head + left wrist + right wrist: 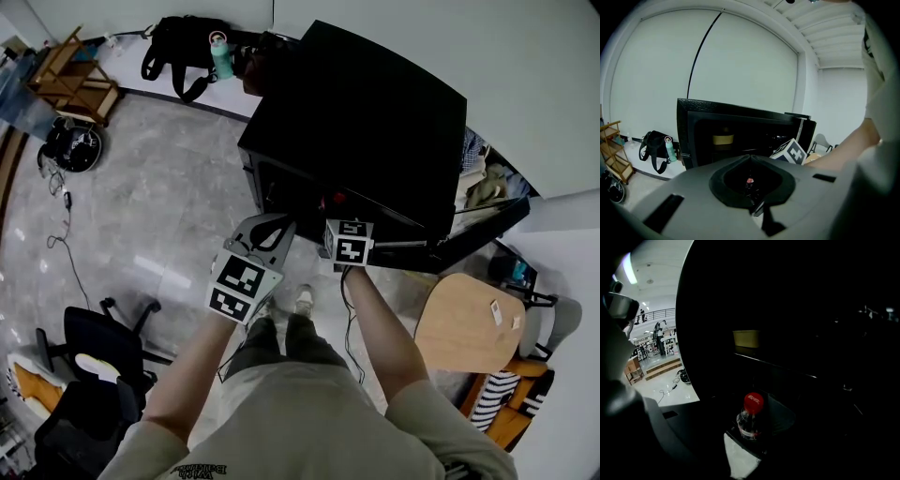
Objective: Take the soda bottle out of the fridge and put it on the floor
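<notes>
The soda bottle (752,414), clear with a red cap (753,402), stands upright low inside the dark black fridge (375,112). My right gripper (754,430) reaches into the fridge with its jaws apart, open, and the bottle's neck stands between them; no pad visibly presses on it. In the head view only its marker cube (349,242) shows at the fridge's mouth. My left gripper (272,227) hangs in front of the fridge, to the left of the right one. It is shut and empty, its tips meeting (750,157).
The fridge door (483,234) stands swung open to the right. A yellow container (746,338) sits on an upper shelf. A round wooden stool (464,323) stands at the right, an office chair (94,352) at the left, and a black bag (183,47) by the wall.
</notes>
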Demonstrator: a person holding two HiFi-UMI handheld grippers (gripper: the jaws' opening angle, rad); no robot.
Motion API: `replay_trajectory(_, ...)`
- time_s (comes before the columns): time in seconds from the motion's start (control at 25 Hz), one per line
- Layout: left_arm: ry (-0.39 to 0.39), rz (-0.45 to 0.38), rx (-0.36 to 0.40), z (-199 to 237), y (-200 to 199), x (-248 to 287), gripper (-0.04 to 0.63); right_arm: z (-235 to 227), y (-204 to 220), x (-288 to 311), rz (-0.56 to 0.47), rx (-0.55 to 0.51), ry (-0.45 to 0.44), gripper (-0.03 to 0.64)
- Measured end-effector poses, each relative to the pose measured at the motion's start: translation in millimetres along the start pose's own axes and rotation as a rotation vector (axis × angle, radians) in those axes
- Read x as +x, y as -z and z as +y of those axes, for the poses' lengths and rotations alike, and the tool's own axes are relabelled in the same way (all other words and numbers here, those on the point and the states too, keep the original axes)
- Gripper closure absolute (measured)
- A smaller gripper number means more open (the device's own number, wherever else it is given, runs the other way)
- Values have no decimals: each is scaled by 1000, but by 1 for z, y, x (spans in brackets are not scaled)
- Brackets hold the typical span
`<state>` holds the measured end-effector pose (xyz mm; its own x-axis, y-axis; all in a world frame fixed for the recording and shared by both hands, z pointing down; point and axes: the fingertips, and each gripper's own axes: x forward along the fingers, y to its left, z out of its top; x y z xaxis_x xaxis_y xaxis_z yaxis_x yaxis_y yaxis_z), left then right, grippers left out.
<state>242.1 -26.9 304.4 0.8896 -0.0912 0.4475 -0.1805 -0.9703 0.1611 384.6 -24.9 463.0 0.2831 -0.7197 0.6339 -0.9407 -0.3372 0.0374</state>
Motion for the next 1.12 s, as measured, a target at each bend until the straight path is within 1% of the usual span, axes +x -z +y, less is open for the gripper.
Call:
replay_trajectory(0.12,-7,1,-9,2,3,1,589,-3,3,6,2,-18,4,430)
replay_trajectory(0.2,-12,3,-17,3,5,1,589,-4,6,10,8,-40,8,453)
replay_trajectory(0.36,-22,9,-23,4,9,1,589,-1,9,14,17,-48,-16,480)
replay_trajectory(0.52,-32,11,-28,6,12,0,589,-1,8,14,16,-43,-30,487)
replay_trajectory(0.72,-46,5,-32,7,11,-5,589,3,8,7,12,-48,-67,499)
replay_trajectory(0.88,-61,-5,-36,10,8,-10,589,7,-3,-9,-21,-65,-74,500)
replay_trajectory(1.0,-70,-13,-36,12,5,-16,589,15,-20,-24,-62,-84,-99,502)
replay_trajectory(1.12,-68,-26,-60,11,0,-23,589,22,-36,-46,-90,-123,-120,502)
